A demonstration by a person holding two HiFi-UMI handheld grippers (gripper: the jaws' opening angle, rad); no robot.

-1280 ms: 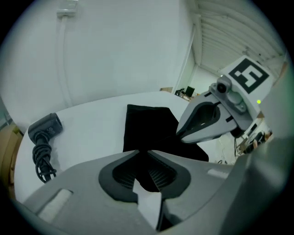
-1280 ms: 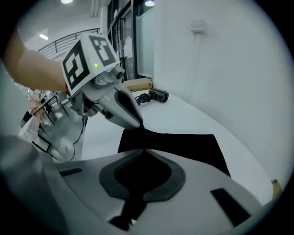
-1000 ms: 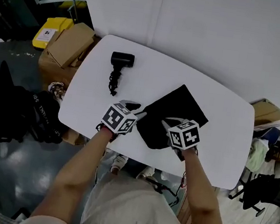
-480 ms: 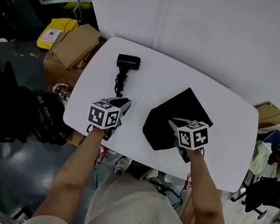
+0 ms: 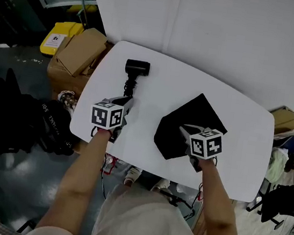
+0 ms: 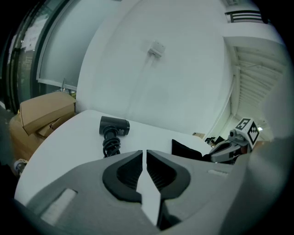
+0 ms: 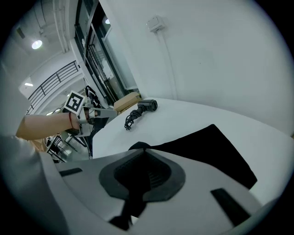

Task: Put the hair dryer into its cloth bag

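Observation:
A black hair dryer point(image 5: 136, 67) lies at the far left of the white table point(image 5: 238, 165), its coiled cord point(image 5: 128, 89) trailing toward me. My left gripper point(image 5: 128, 102) hovers just short of the cord's near end. Its jaws have just been closing and stand almost together with nothing between them point(image 6: 144, 153). The dryer point(image 6: 114, 125) lies ahead of them. The black cloth bag point(image 5: 192, 123) lies flat at the table's middle right. My right gripper point(image 5: 183, 132) is shut on the bag's near edge, with black cloth point(image 7: 206, 147) pinched between the jaws point(image 7: 140, 158).
Cardboard boxes point(image 5: 80, 50) and a yellow bin point(image 5: 56, 39) stand on the floor beyond the table's left end. Dark bags point(image 5: 22, 118) sit on the floor at the left. A white wall point(image 5: 228, 39) rises behind the table. Clutter lies at the right point(image 5: 287, 161).
My left gripper has swung left, away from the bag's corner and toward the dryer's cord, and its jaws have narrowed. The right gripper has kept its hold on the bag.

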